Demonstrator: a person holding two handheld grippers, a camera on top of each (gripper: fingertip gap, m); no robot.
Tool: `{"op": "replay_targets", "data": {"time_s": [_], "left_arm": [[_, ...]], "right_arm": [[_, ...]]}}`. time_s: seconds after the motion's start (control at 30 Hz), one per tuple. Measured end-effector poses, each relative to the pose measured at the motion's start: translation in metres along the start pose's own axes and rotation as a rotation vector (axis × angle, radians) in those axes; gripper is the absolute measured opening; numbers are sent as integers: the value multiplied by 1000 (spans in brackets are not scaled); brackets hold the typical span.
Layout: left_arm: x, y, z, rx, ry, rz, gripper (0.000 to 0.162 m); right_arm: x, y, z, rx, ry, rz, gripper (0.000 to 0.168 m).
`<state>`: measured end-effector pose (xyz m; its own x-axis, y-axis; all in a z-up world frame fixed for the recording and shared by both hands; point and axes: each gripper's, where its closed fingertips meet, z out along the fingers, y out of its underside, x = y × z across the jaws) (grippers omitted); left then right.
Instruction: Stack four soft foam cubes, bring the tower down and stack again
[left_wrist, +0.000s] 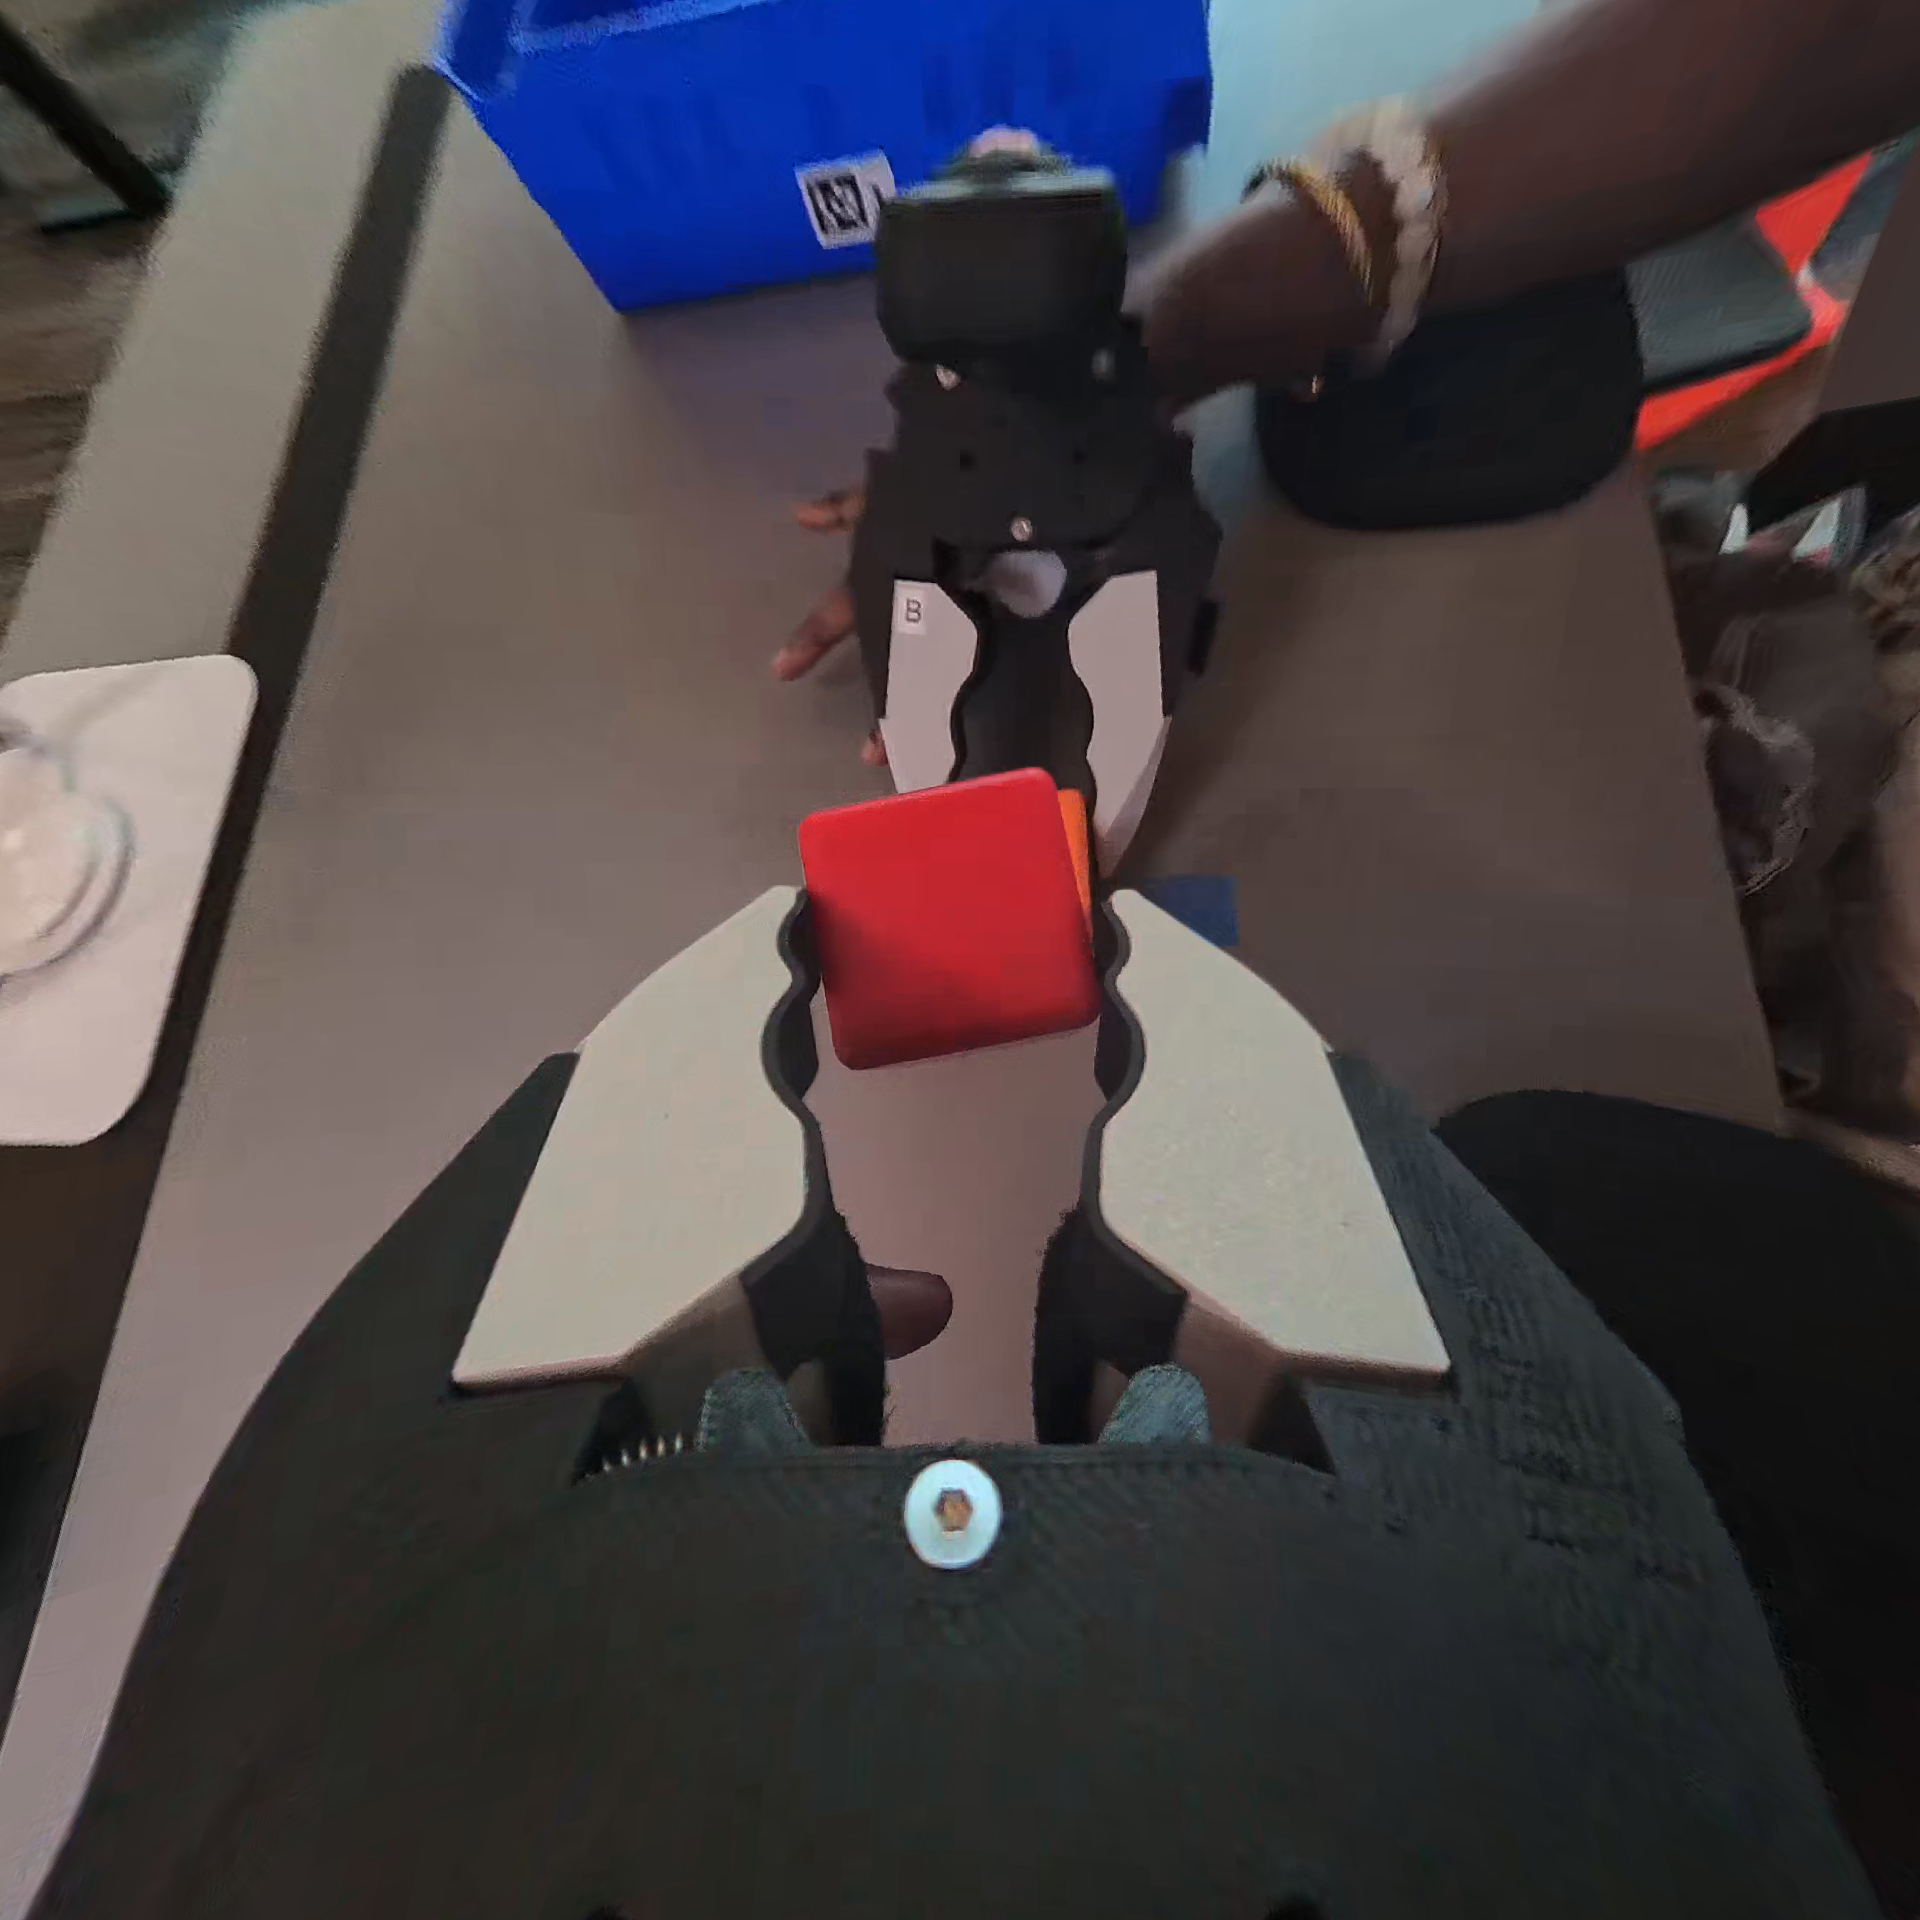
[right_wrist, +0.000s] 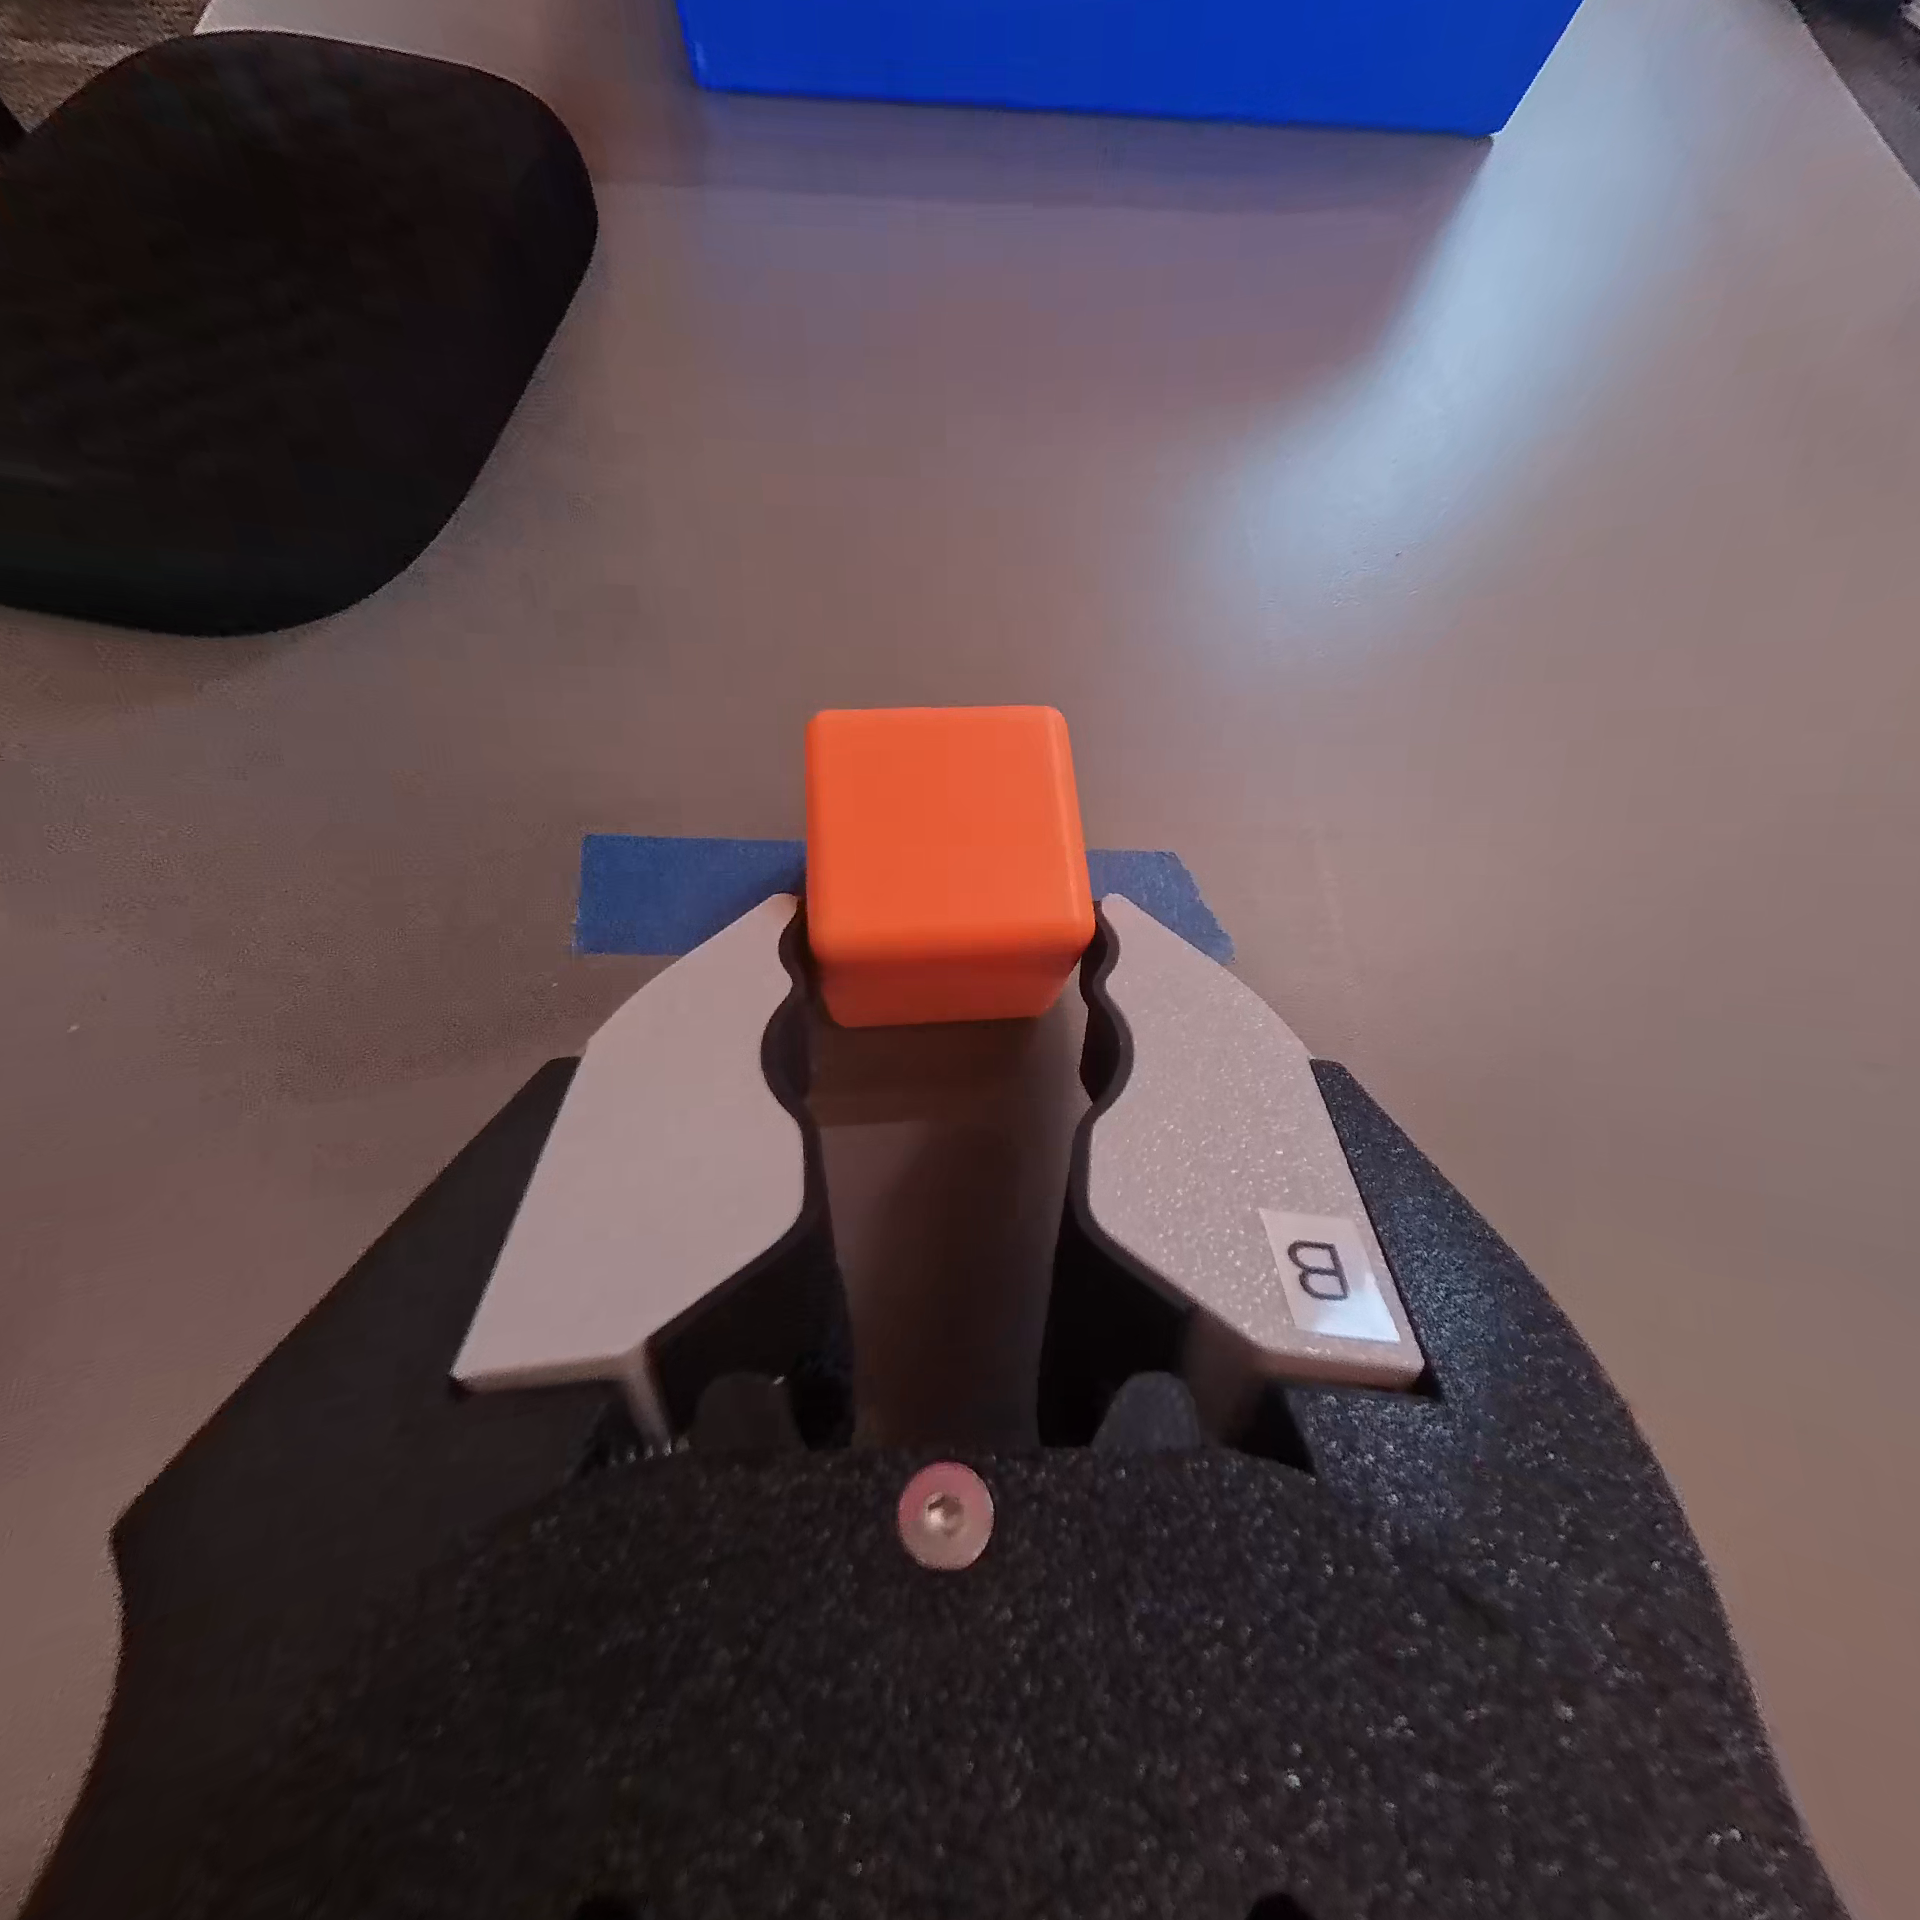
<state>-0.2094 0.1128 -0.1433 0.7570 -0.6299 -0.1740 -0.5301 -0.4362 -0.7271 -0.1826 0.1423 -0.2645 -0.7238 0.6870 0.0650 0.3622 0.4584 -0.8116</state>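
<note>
So on the far left of the left wrist view there's a pale mat (left_wrist: 114, 894) with a clear glass dish (left_wrist: 52, 852) on it, sitting on the grey table (left_wrist: 520, 644), and the right wrist view doesn't catch either. Moving right, the left gripper (left_wrist: 951, 935) has its jaws clenched on a red cube (left_wrist: 945, 920), held tilted, just above and in front of the orange one. Only a sliver of that orange cube (left_wrist: 1073, 847) peeks out behind the red here. The right gripper (left_wrist: 1023, 800) faces in from the far side, with a hand (left_wrist: 1247, 301) on it.

From the right wrist view, the right gripper (right_wrist: 943, 920) has its jaws touching both sides of the orange cube (right_wrist: 940, 862), grasping it. The cube sits on a strip of blue tape (right_wrist: 675, 894), which is barely visible in the other view. A black pad (right_wrist: 249, 332) lies far left and a blue box (right_wrist: 1122, 62) at the far edge. No red cube here.
</note>
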Motion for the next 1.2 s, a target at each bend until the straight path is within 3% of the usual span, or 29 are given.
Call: {"op": "replay_targets", "data": {"time_s": [0.17, 0.5, 0.87, 0.93, 0.97, 1.1, 1.2], "left_arm": [[7, 6, 52, -74, 133, 6, 51], [16, 20, 85, -118, 237, 21, 51], [16, 21, 85, -75, 212, 27, 51], [16, 21, 85, -79, 195, 26, 51], [16, 21, 85, -77, 187, 25, 51], [16, 21, 85, -69, 170, 27, 51], [11, 24, 81, -91, 97, -4, 58]], "right_arm": [[0, 0, 0, 0, 1, -2, 49], [-1, -1, 0, 1, -4, -5, 50], [0, -2, 0, 7, -5, 1, 50], [0, -7, -3, 52, -10, 24, 70], [1, -13, -6, 93, -15, 48, 71], [4, -28, -10, 178, 24, 37, 49], [4, -27, -10, 181, 24, 42, 49]]}}
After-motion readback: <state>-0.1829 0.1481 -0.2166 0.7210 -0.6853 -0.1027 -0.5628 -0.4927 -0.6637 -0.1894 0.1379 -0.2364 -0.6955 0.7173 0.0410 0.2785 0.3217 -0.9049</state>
